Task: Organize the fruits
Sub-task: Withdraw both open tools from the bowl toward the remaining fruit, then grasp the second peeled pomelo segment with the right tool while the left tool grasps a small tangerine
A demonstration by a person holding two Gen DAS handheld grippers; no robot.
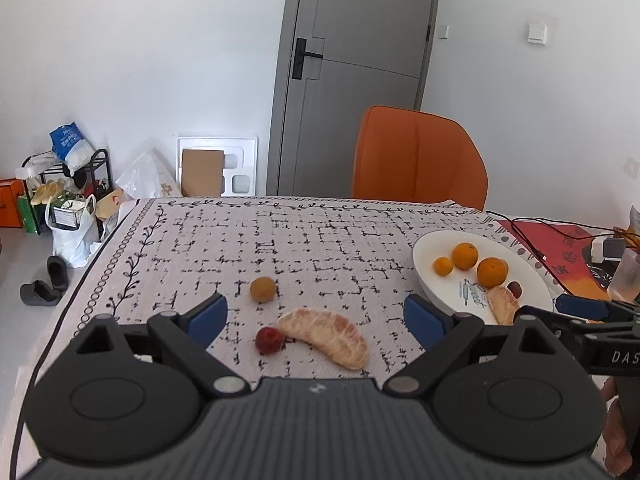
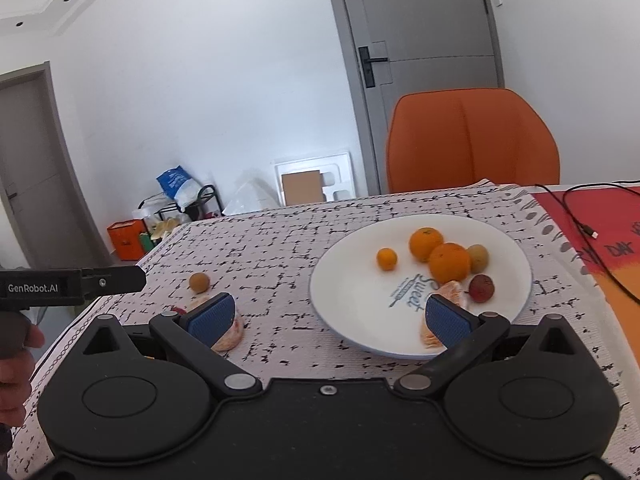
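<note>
My left gripper [image 1: 316,320] is open and empty. Between its fingers on the patterned cloth lie a peeled pomelo segment [image 1: 326,336] and a red lychee [image 1: 268,341] beside it; a small brownish round fruit [image 1: 263,289] lies just beyond. A white plate [image 2: 352,280] holds three oranges [image 2: 449,262], a brownish fruit [image 2: 478,258], a red lychee [image 2: 481,288] and a pomelo segment [image 2: 450,294]. My right gripper [image 2: 330,318] is open and empty at the plate's near edge, its right finger over that segment. The plate shows in the left wrist view [image 1: 432,248] too.
An orange chair [image 1: 418,160] stands behind the table's far edge. A red mat with black cables [image 2: 592,232] lies right of the plate. A clear cup [image 1: 624,276] and a charger [image 1: 608,248] stand at far right. Clutter fills the floor at left.
</note>
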